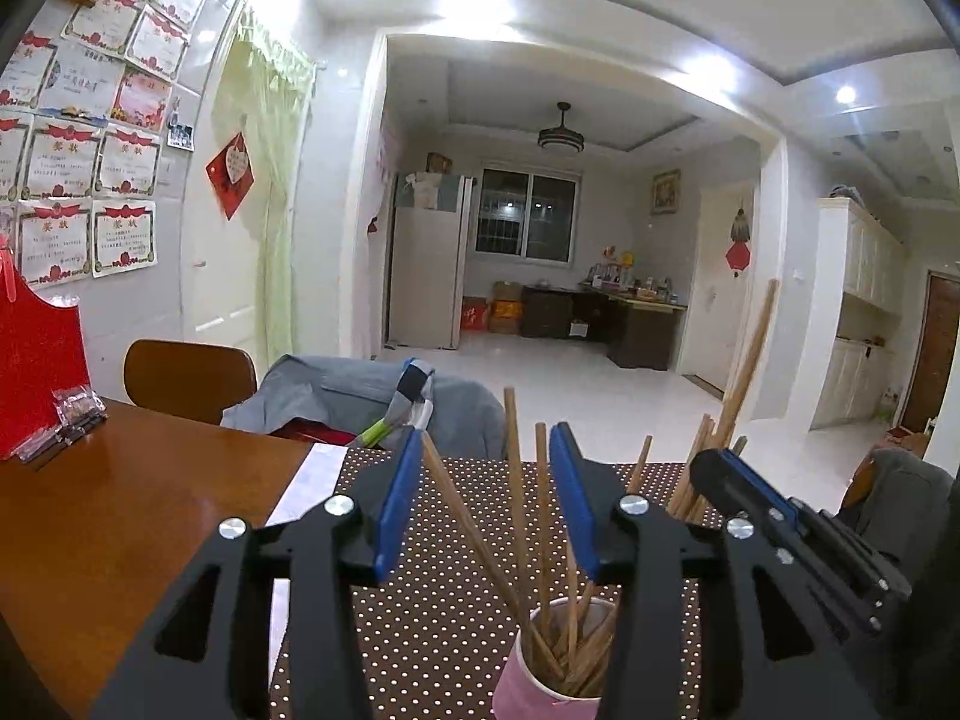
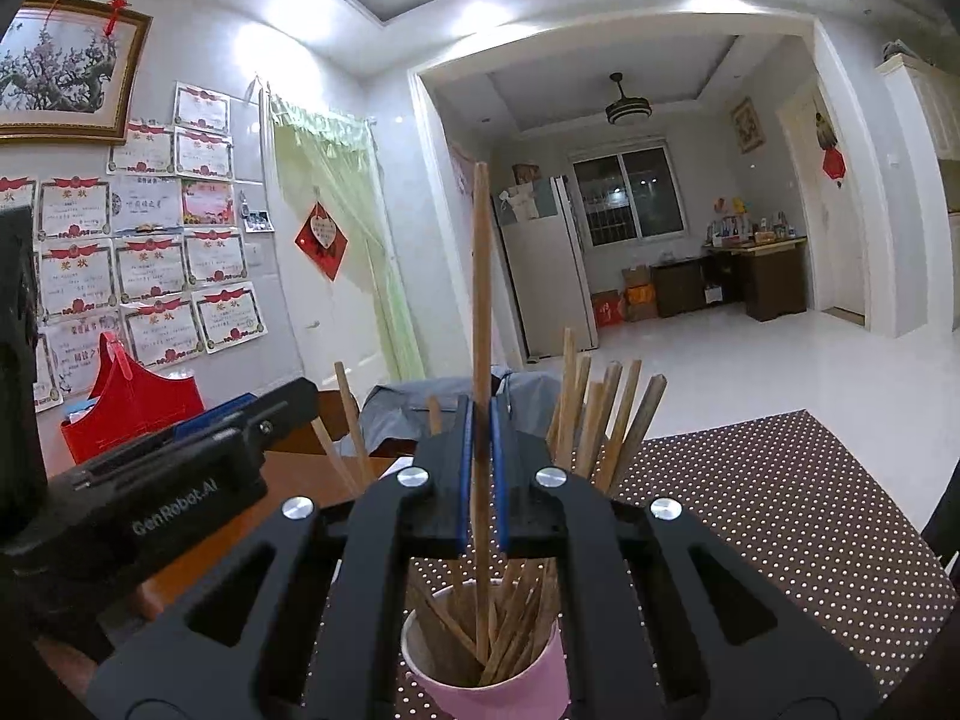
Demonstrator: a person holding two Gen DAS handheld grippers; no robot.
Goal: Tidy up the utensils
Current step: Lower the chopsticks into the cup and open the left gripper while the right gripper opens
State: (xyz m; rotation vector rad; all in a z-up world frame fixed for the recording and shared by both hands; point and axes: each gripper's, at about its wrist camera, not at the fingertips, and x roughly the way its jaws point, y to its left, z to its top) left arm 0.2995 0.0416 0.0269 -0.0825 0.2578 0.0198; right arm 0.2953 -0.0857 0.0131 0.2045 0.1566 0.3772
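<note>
Left wrist view: the left gripper (image 1: 483, 498) hangs wide open and empty over the pink paper cup (image 1: 543, 675) of wooden chopsticks (image 1: 543, 540) on the dotted placemat (image 1: 432, 588), probably steadying, while in the right wrist view the right gripper (image 2: 479, 462) pinches one chopstick (image 2: 480, 324) upright, tip inside the cup.

A pink paper cup (image 2: 486, 669) with a white interior is set upright on a brown, white-dotted mat (image 2: 780, 528). Wooden chopsticks (image 2: 600, 420) are fanned inside it. One long wooden chopstick (image 2: 480, 300) is held upright, tip lowered into the cup.
</note>
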